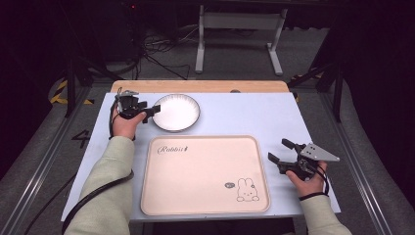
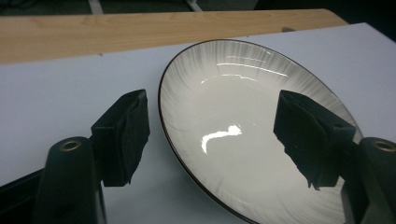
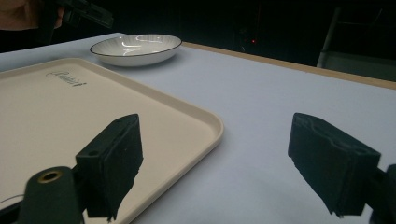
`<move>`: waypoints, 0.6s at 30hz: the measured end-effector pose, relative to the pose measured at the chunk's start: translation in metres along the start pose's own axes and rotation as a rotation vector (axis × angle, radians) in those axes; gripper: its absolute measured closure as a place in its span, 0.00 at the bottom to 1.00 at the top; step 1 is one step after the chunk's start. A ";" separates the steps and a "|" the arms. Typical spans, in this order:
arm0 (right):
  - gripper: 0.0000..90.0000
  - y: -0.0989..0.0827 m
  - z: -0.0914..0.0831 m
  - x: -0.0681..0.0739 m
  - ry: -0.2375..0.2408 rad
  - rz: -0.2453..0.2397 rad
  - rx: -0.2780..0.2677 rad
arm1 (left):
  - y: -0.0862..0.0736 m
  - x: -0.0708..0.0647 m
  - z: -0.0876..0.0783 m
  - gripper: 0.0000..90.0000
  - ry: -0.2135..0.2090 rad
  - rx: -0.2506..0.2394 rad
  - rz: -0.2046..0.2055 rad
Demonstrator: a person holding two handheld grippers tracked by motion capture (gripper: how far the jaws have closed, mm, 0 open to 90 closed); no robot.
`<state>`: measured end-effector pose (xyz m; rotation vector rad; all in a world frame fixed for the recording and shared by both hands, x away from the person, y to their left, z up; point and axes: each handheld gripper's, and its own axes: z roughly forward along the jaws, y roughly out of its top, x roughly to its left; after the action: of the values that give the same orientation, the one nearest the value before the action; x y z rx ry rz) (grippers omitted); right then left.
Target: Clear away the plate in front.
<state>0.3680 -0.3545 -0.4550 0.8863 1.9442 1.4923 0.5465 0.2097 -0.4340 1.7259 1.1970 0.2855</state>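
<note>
A white ribbed plate with a dark rim sits on the pale table, at the back left. My left gripper is at the plate's left edge. In the left gripper view, the gripper straddles the rim of the plate. One jaw hangs outside over the table, the other over the plate's inside, and neither pad presses on it. My right gripper stands open just right of the cream tray, with nothing between the jaws of the gripper. The right gripper view has the plate far off.
The cream tray, printed with a rabbit and a script word, lies bare in the middle front. A wooden strip runs along the table's far edge. Beyond it are a grey stand and cables on a dark floor.
</note>
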 end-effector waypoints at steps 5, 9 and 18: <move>0.20 0.000 0.000 0.000 0.001 -0.002 0.001 | -0.006 0.002 0.006 0.31 0.026 0.038 -0.003; 0.20 0.000 0.000 0.000 0.003 -0.004 0.001 | -0.009 0.005 0.008 0.33 0.052 0.043 -0.016; 0.21 0.000 0.000 0.000 0.008 -0.005 0.001 | -0.016 0.011 0.015 0.39 0.060 0.073 -0.057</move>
<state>0.3680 -0.3544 -0.4549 0.8765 1.9518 1.4936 0.5517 0.2106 -0.4577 1.7533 1.3131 0.2635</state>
